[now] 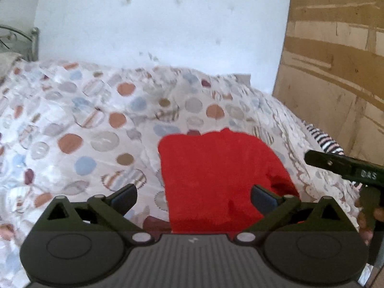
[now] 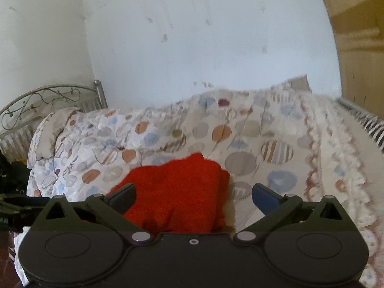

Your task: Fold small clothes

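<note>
Red knit garment point(image 1: 216, 177), folded into a compact block, lies flat on the bed's quilt point(image 1: 79, 120), near the edge closest to us; seen also in rt wrist view point(image 2: 177, 192). Exact garment type: we cannot tell.

L gripper point(image 1: 194, 198): jaws spread wide, nothing between the pads; the red item sits below and ahead of it, w/ no contact that we can see. R gripper point(image 2: 194, 198): likewise wide apart, holding nothing, garment beneath its left finger point(image 2: 122, 198), apart from it as far as we can judge.

In the L view the R gripper's body enters at far right point(image 1: 345, 165), a hand point(image 1: 369, 218) on its handle. White lettering on it reads approx. "DAS"; blurred, not certain.

Quilt: white w/ circle print in orange, blue, grey, striped. Striped fabric point(image 1: 324, 139) at bed's rt edge. Metal scrollwork headboard point(image 2: 43, 100) at left. Pale wall point(image 2: 192, 36) behind, small marks on it. Brown cardboard panel point(image 1: 336, 60) at right; no legible print.
</note>
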{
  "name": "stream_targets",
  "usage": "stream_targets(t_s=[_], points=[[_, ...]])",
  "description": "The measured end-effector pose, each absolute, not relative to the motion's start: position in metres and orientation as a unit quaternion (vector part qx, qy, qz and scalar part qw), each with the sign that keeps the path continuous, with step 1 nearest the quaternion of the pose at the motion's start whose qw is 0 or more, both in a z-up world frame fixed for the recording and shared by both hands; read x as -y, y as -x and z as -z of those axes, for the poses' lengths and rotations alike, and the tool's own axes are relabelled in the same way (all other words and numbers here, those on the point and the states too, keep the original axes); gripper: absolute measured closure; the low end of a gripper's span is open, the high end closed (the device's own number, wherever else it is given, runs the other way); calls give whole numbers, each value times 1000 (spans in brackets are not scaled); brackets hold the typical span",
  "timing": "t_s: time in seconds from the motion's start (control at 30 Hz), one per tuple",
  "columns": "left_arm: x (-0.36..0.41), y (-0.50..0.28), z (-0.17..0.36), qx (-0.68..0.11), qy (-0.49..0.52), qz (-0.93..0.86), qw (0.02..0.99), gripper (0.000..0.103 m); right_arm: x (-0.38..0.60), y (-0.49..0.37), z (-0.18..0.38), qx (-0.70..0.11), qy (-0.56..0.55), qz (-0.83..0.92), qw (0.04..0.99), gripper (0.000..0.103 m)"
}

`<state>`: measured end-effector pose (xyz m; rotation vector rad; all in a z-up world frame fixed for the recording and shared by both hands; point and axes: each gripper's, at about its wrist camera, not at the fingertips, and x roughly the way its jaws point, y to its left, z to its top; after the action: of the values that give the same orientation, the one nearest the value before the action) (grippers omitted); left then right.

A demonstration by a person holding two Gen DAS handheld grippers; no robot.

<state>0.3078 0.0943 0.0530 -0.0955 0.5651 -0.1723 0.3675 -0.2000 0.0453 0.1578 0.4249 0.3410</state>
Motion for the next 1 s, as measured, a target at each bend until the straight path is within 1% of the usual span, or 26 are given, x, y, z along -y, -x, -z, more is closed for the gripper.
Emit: stream_targets(t_s=[0.23, 0.5, 0.8, 1.0], points=[[-86, -244, -73, -215, 45, 46, 975, 0, 204, -296, -71, -152, -58, -167, 972, 1], [-77, -174, -81, -169, 50, 10, 984, 0, 212, -223, -79, -121, -75, -164, 976, 0], [-70, -109, -64, -163, 36, -17, 986, 0, 212, -145, -74, -86, -41, -152, 984, 0], [-76, -80, -52, -166, 55, -28, 984, 0, 209, -109, -65, -80, -11, -146, 986, 0]])
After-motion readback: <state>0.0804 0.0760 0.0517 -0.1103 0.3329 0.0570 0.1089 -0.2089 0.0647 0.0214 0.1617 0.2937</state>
